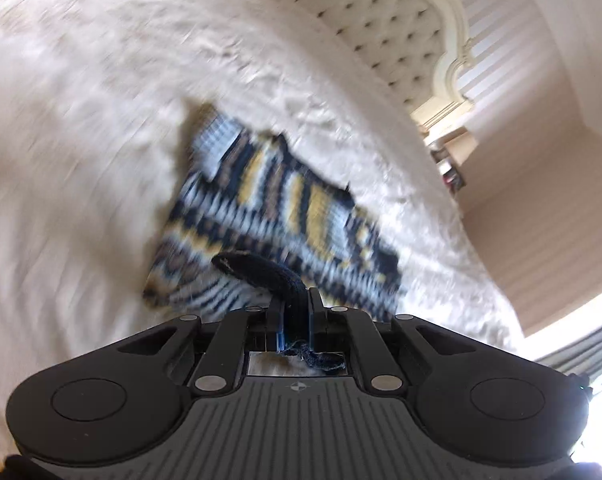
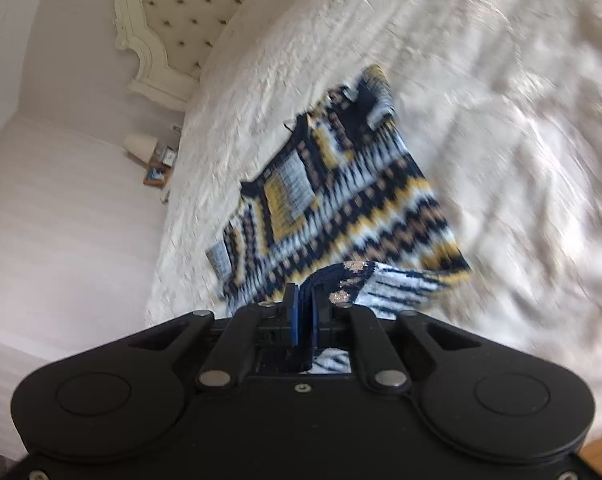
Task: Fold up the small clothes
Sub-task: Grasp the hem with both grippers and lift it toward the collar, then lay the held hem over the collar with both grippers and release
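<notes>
Left wrist view: motion blur smears the white bedspread (image 1: 101,120), and one patterned knit sweater (image 1: 285,208) lies on it. The left gripper (image 1: 295,304) is clamped on the sweater's dark hem, which hides its pads.

Right wrist view: same single sweater (image 2: 341,200), right gripper (image 2: 305,300) pinching its near striped edge. One tufted headboard (image 2: 189,12); nightstand clutter is too small to make out.

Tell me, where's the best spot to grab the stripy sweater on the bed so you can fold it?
Probably the bottom hem corners, from the near side. The sweater lies flat on the bedspread with its hem nearest, a loose edge to pinch. The left gripper and right gripper are each shut on that edge.
</notes>
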`<state>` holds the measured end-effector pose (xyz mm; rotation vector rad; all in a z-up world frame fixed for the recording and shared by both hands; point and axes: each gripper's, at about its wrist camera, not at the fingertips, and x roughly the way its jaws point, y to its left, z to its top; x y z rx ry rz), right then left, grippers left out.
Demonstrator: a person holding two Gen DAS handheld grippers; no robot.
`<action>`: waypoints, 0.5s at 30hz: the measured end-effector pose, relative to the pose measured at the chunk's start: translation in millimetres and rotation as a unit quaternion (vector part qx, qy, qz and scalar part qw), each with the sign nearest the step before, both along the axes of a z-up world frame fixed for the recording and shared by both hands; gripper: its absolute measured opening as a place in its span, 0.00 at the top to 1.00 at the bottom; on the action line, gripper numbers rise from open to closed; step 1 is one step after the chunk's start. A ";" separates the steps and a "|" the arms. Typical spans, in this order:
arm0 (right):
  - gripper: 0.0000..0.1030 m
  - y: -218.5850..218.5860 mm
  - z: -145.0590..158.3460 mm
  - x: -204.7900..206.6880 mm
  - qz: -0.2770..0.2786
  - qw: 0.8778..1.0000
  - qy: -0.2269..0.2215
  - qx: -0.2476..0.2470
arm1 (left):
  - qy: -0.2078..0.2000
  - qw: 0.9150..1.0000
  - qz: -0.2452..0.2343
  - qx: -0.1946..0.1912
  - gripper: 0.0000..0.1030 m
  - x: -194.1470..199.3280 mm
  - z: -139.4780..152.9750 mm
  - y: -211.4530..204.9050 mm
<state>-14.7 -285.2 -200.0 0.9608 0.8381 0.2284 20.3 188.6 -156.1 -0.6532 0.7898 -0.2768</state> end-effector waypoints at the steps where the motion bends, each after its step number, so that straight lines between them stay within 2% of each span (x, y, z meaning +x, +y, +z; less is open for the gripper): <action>1: 0.87 0.0 3.3 12.8 -0.003 1.000 -0.002 0.001 | -0.004 1.000 -0.002 0.000 0.91 12.6 4.2 -0.8; 9: 0.87 5.1 25.0 125.8 -0.025 0.999 -0.026 -0.020 | -0.019 1.000 -0.016 -0.001 0.91 122.7 21.0 -3.6; 15: 0.87 9.4 7.4 206.8 -0.039 0.997 0.001 -0.059 | 0.014 0.999 -0.040 0.016 0.91 207.8 -1.2 -9.0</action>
